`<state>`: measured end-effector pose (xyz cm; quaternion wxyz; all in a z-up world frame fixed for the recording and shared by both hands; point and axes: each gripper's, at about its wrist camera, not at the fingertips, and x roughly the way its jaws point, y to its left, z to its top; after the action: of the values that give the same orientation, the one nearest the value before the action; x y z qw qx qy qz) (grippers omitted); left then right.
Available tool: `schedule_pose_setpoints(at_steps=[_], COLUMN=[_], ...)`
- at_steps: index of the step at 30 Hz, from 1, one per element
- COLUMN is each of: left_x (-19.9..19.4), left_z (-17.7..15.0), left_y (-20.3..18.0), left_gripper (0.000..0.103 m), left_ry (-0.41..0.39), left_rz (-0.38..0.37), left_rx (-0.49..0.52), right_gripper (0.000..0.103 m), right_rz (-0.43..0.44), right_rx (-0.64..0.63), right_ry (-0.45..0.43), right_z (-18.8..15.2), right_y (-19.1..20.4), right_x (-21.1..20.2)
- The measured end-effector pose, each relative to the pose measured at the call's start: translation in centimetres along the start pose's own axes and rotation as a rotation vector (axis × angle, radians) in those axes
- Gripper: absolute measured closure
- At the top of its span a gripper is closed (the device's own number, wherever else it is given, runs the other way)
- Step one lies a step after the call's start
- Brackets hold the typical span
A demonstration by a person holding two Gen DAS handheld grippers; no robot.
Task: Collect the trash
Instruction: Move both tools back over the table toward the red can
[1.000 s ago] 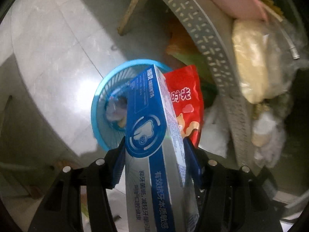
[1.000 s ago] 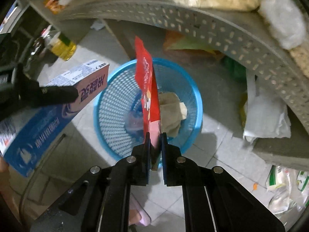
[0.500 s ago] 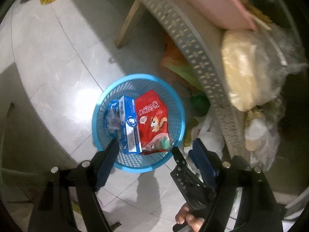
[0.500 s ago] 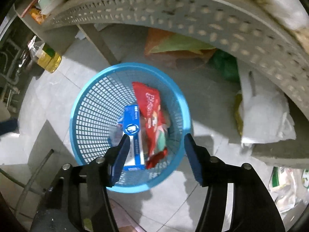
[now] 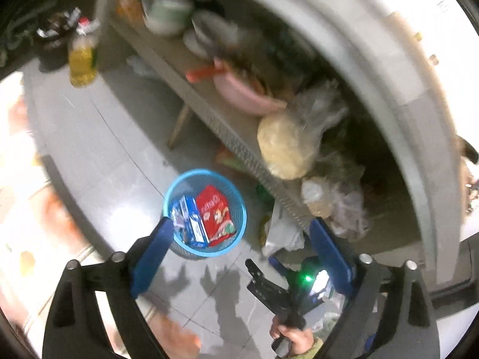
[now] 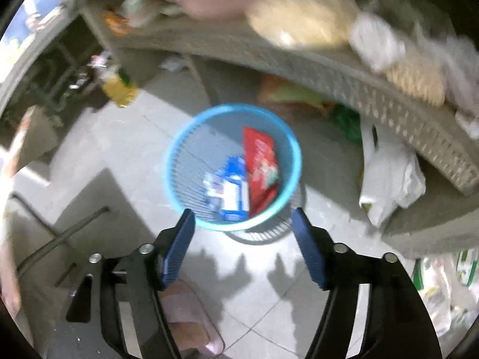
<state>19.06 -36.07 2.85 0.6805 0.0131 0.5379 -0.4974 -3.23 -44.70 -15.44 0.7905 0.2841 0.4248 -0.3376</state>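
A blue mesh basket point(image 5: 176, 187) stands on the grey tiled floor; it also shows in the right wrist view point(image 6: 176, 155). In it lie a blue and white toothpaste box point(image 5: 194, 224) point(image 6: 232, 193) and a red snack bag point(image 5: 214, 214) point(image 6: 260, 161). My left gripper point(image 5: 242, 224) is open and empty, held high above the basket. My right gripper point(image 6: 242, 214) is open and empty above the basket's near rim. The right gripper also appears in the left wrist view point(image 5: 269, 287), held by a hand.
A grey perforated shelf point(image 5: 239, 146) point(image 6: 359, 86) with a pink basin point(image 5: 242, 95), bagged food point(image 5: 284, 146) and bowls runs behind the basket. White plastic bags point(image 6: 389, 179) lie under it. An oil bottle point(image 5: 80, 62) stands on the floor at far left.
Both grippers opened and dropped the box and the snack bag into the basket, then rose away from it. The views now blur from motion.
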Motion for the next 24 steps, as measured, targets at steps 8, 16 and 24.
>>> schedule_pose_setpoints(at_steps=[8, 16, 24], left_x=[-11.9, -21.2, -28.5], left_z=[-8.0, -15.0, -21.8], left_y=[3.0, 7.8, 12.5], left_gripper=[0.008, 0.005, 0.005], left_ry=[-0.195, -0.404, -0.541], left_rz=[0.094, 0.31, 0.5], left_rx=[0.033, -0.058, -0.191], right_gripper=[0.013, 0.008, 0.008], right_rz=[0.075, 0.083, 0.11], right_rx=[-0.162, -0.376, -0.584], right_ry=[-0.22, -0.381, -0.355], right_z=[0.9, 0.4, -3.2], right_y=[5.2, 12.8, 20.8], right_x=[-10.7, -16.3, -15.6])
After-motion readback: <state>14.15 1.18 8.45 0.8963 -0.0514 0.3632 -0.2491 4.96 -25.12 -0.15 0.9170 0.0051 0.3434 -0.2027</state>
